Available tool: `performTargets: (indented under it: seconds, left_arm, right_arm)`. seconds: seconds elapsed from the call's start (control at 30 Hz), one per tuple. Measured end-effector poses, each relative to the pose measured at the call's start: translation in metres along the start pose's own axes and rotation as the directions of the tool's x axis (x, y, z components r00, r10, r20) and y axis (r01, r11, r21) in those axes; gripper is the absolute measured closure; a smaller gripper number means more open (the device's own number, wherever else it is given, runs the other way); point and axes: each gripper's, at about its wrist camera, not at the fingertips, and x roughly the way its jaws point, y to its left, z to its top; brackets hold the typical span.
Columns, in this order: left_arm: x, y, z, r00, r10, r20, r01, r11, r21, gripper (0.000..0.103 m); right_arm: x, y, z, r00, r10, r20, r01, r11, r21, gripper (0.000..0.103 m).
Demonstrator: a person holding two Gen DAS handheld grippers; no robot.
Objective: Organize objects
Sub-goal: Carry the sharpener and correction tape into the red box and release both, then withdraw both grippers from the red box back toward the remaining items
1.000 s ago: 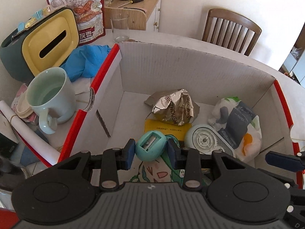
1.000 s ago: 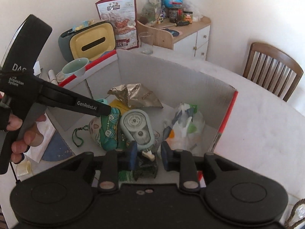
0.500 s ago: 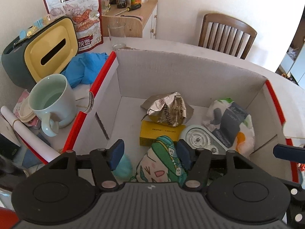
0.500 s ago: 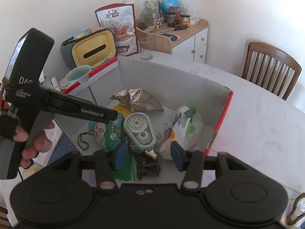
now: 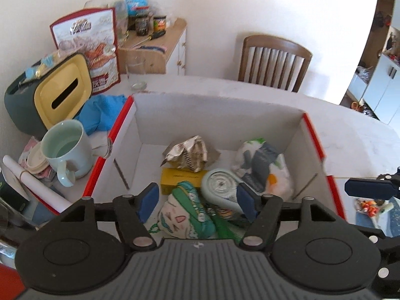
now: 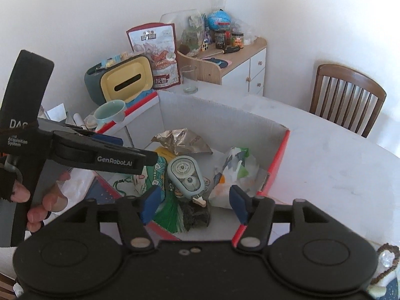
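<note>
A white cardboard box with red edges stands on the table. In it lie a crumpled foil packet, a yellow box, a green cartoon pouch, a pale teal correction-tape dispenser and a white printed bag. My left gripper is open and empty above the box's near side. My right gripper is open and empty above the dispenser. The teal sharpener is hidden.
Left of the box stand a mint mug, a yellow-and-green tissue box, a blue cloth, a snack bag and a glass. A wooden chair stands behind the table. A cabinet stands at the wall.
My left gripper let go of the teal sharpener into the box, opened wide and drew back upward. My right gripper opened off the dispenser and also pulled back.
</note>
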Motion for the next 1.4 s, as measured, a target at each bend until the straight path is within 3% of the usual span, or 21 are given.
performTargets:
  seconds: [0.17, 0.3, 0.4, 0.83, 1.07, 1.4]
  left_arm:
    - [-0.02, -0.016, -0.001, 0.999, -0.026, 0.037, 0.025, 0.999, 0.029, 0.032]
    - [-0.035, -0.029, -0.002, 0.997, -0.036, 0.067, 0.032, 0.998, 0.047, 0.023]
    - [-0.045, -0.04, -0.003, 0.996, -0.045, 0.083, 0.04, 0.997, 0.06, 0.021]
    - [-0.069, -0.09, -0.012, 0.991, -0.099, 0.093, 0.092, 0.993, 0.073, 0.019]
    - [-0.076, -0.128, -0.018, 0.986, -0.139, 0.091, 0.129, 0.986, 0.102, 0.019]
    - [-0.076, -0.185, -0.03, 0.975, -0.207, 0.082, 0.193, 0.969, 0.153, 0.011]
  right_arm:
    - [-0.022, -0.001, -0.001, 1.0, -0.007, 0.023, 0.007, 1.0, 0.014, 0.037]
    - [-0.038, -0.004, -0.002, 0.999, -0.024, 0.024, 0.024, 0.999, 0.022, 0.034]
    - [-0.05, -0.01, -0.005, 0.999, -0.029, 0.026, 0.028, 0.999, 0.041, 0.034]
    - [-0.112, -0.044, -0.025, 0.991, -0.063, 0.115, 0.052, 0.994, 0.092, 0.004]
    - [-0.144, -0.074, -0.048, 0.986, -0.09, 0.143, 0.071, 0.989, 0.129, 0.001]
    - [-0.171, -0.125, -0.081, 0.976, -0.169, 0.136, 0.144, 0.974, 0.173, 0.001]
